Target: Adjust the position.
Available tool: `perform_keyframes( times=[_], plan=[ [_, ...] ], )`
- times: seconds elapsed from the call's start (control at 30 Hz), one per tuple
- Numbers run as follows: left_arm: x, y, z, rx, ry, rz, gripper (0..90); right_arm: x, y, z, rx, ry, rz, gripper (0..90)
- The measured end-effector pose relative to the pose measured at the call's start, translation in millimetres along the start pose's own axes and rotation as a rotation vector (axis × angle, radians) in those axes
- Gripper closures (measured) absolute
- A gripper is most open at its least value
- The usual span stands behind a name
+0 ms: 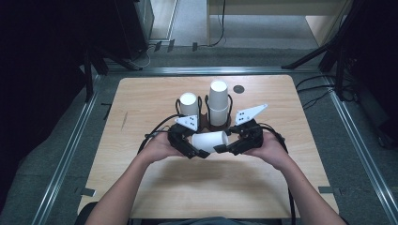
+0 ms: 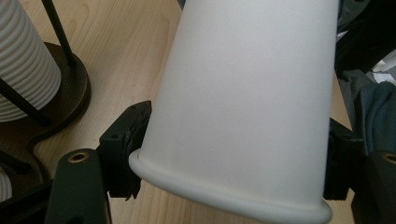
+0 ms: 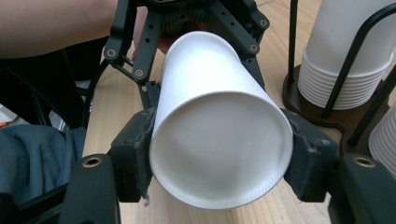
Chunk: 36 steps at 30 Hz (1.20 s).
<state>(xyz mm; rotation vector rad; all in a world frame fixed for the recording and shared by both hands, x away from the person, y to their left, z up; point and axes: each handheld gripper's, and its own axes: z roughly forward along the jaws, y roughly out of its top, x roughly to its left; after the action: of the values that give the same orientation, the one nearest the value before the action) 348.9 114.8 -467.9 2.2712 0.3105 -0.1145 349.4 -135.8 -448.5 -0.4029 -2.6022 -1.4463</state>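
A white paper cup point(image 1: 210, 139) lies on its side above the table, held between both grippers. My left gripper point(image 1: 193, 144) has its jaws on either side of the rim end, and the pads point(image 2: 128, 135) touch the cup wall point(image 2: 243, 93) just above the rolled rim. My right gripper point(image 1: 228, 143) is shut on the base end. In the right gripper view the recessed bottom of the cup point(image 3: 219, 149) faces the camera between the two pads point(image 3: 135, 154). The left gripper point(image 3: 205, 74) clasps the far end there.
Behind the grippers stand two dark wire holders with stacks of white cups, a shorter stack point(image 1: 189, 105) and a taller one point(image 1: 218, 101). A small dark disc point(image 1: 239, 89) lies near the far edge of the wooden table point(image 1: 141, 103). A cup stack point(image 3: 345, 70) stands close to the right gripper.
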Motion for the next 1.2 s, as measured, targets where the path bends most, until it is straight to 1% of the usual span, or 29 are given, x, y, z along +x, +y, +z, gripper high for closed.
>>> perform_keyframes(
  times=[0.03, 0.07, 0.1, 0.13, 0.17, 0.2, 0.27, 0.3, 0.33, 0.37, 0.43, 0.47, 0.53, 0.63, 0.7, 0.73, 0.8, 0.87, 0.9, 0.93, 1.0, 1.03, 1.07, 1.1, 1.2],
  plan=[
    [0.2, -0.2, -0.9, 0.015, 0.007, -0.004, 26.1, 0.2, -0.4, 0.2, 0.001, -0.017, -0.008, 28.7],
    [0.2, -0.2, -0.9, 0.015, 0.007, -0.004, 26.1, 0.2, -0.4, 0.2, 0.001, -0.017, -0.008, 28.7],
    [1.0, -0.9, -2.0, 0.032, 0.010, -0.005, 26.1, 0.0, -1.7, 0.3, -0.002, -0.038, -0.015, 24.8],
    [1.0, -0.9, -2.0, 0.032, 0.010, -0.005, 26.1, 0.0, -2.2, 0.7, 0.001, -0.055, -0.019, 22.7],
    [1.3, -1.1, -3.1, 0.038, 0.016, -0.008, 26.1, 0.0, -2.2, 0.7, 0.001, -0.055, -0.019, 22.7],
    [1.9, -0.9, -4.2, 0.043, 0.015, -0.014, 26.0, -0.3, -3.1, 0.8, 0.005, -0.065, -0.018, 21.4],
    [1.8, -0.2, -7.0, 0.051, 0.025, -0.017, 26.0, -0.8, -5.0, 0.9, 0.028, -0.072, -0.022, 21.2],
    [2.0, 0.0, -7.9, 0.050, 0.024, -0.020, 26.0, -0.8, -5.0, 0.9, 0.028, -0.072, -0.022, 21.2],
    [1.4, 0.3, -9.2, 0.046, 0.029, -0.024, 26.0, -0.5, -6.0, 2.2, 0.045, -0.076, -0.025, 21.2],
    [1.4, 0.8, -10.4, 0.050, 0.024, -0.028, 26.0, -0.5, -6.0, 2.2, 0.045, -0.076, -0.025, 21.2],
    [0.6, 2.5, -12.0, 0.074, 0.039, -0.020, 25.9, 0.2, -7.1, 4.3, 0.068, -0.075, -0.031, 21.2],
    [0.3, 3.5, -13.2, 0.080, 0.038, -0.023, 25.9, 0.5, -7.4, 6.1, 0.076, -0.075, -0.038, 21.2],
    [0.1, 5.6, -16.2, 0.082, 0.038, -0.029, 25.8, 0.9, -7.6, 7.3, 0.081, -0.081, -0.041, 21.2],
    [-1.7, 10.2, -19.2, 0.109, 0.042, -0.023, 25.8, 1.0, -7.6, 8.0, 0.083, -0.077, -0.041, 21.2],
    [-1.8, 10.9, -19.6, 0.115, 0.043, -0.023, 25.6, 1.0, -7.6, 8.3, 0.085, -0.076, -0.041, 21.2],
    [-1.2, 11.9, -20.1, 0.122, 0.033, -0.032, 25.4, 1.5, -7.9, 8.6, 0.091, -0.076, -0.042, 21.2],
    [-0.1, 13.0, -21.5, 0.128, 0.030, -0.041, 25.4, 1.5, -8.0, 8.7, 0.095, -0.076, -0.046, 21.2],
    [0.8, 14.1, -22.1, 0.153, 0.037, -0.037, 25.5, 2.1, -8.2, 9.5, 0.102, -0.079, -0.051, 21.2],
    [0.8, 14.1, -22.1, 0.153, 0.037, -0.037, 25.5, 2.1, -8.2, 9.8, 0.103, -0.076, -0.051, 21.2],
    [1.3, 14.7, -22.4, 0.164, 0.036, -0.032, 25.5, 2.2, -8.3, 10.4, 0.106, -0.080, -0.050, 21.2],
    [1.4, 14.9, -22.5, 0.170, 0.037, -0.025, 25.5, 2.0, -8.4, 10.8, 0.109, -0.081, -0.052, 21.2],
    [1.5, 14.9, -21.9, 0.173, 0.039, -0.028, 25.5, 1.9, -8.6, 11.5, 0.110, -0.085, -0.054, 21.2],
    [1.8, 15.1, -21.1, 0.188, 0.041, -0.027, 25.5, 2.2, -8.6, 12.5, 0.116, -0.086, -0.059, 21.2],
    [1.8, 15.4, -18.7, 0.212, 0.049, -0.021, 25.5, 2.4, -8.7, 12.8, 0.117, -0.087, -0.061, 21.2],
    [1.8, 15.6, -15.6, 0.226, 0.043, -0.023, 25.5, 2.6, -8.4, 13.8, 0.118, -0.090, -0.066, 21.2]
  ],
)
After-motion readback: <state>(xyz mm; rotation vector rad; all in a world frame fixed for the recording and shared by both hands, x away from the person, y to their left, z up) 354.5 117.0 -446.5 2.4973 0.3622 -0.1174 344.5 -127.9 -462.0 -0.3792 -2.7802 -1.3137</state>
